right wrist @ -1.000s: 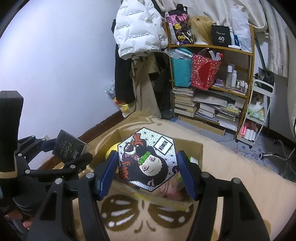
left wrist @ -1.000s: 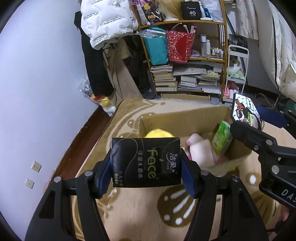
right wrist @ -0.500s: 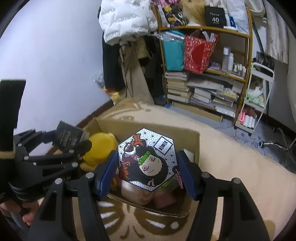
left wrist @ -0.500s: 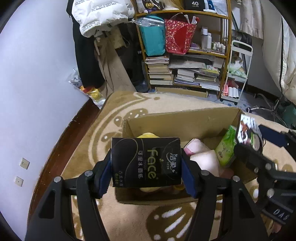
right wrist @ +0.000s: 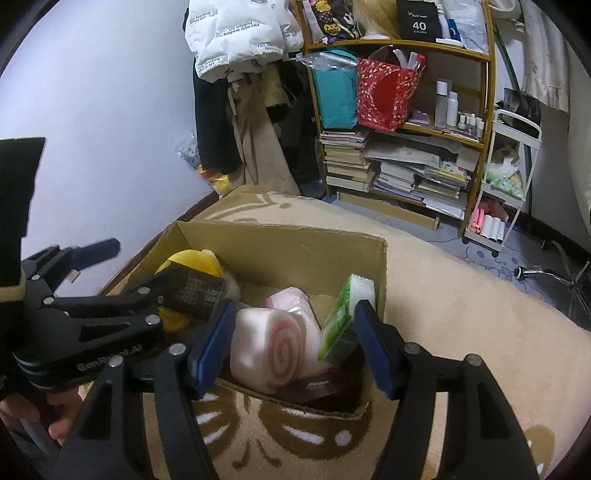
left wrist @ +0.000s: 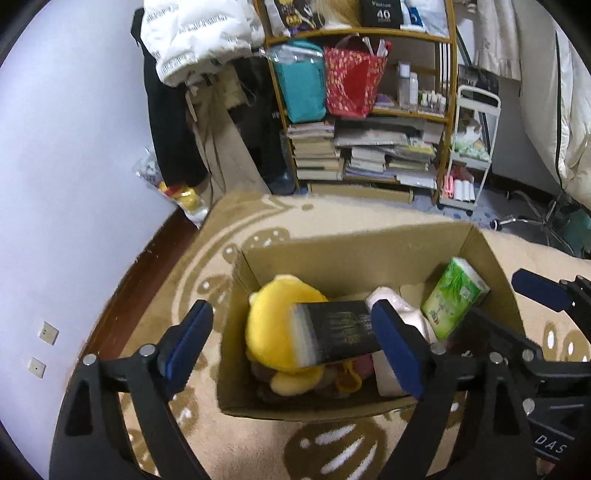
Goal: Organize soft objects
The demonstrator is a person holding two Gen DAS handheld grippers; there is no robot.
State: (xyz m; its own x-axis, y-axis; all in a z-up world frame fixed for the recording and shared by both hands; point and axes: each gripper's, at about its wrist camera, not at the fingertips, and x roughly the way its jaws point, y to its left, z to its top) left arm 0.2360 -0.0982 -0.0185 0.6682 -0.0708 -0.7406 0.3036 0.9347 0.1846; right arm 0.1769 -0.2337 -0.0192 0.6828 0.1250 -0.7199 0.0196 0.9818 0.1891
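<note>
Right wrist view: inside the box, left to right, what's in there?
Yellow plush toy → black tissue pack → pink swirl cushion → green tissue pack, all inside the cardboard box.

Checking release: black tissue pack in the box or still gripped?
Released: black tissue pack drops blurred over the cardboard box; left gripper jaws opening, left pad clear.

Both wrist views overlook, probably closely, one cardboard box (left wrist: 354, 251).

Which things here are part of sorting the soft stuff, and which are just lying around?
Part of the job:
cardboard box
yellow plush
black tissue pack
pink swirl cushion
green tissue pack

Lying about:
bookshelf
red bag
white jacket
</note>
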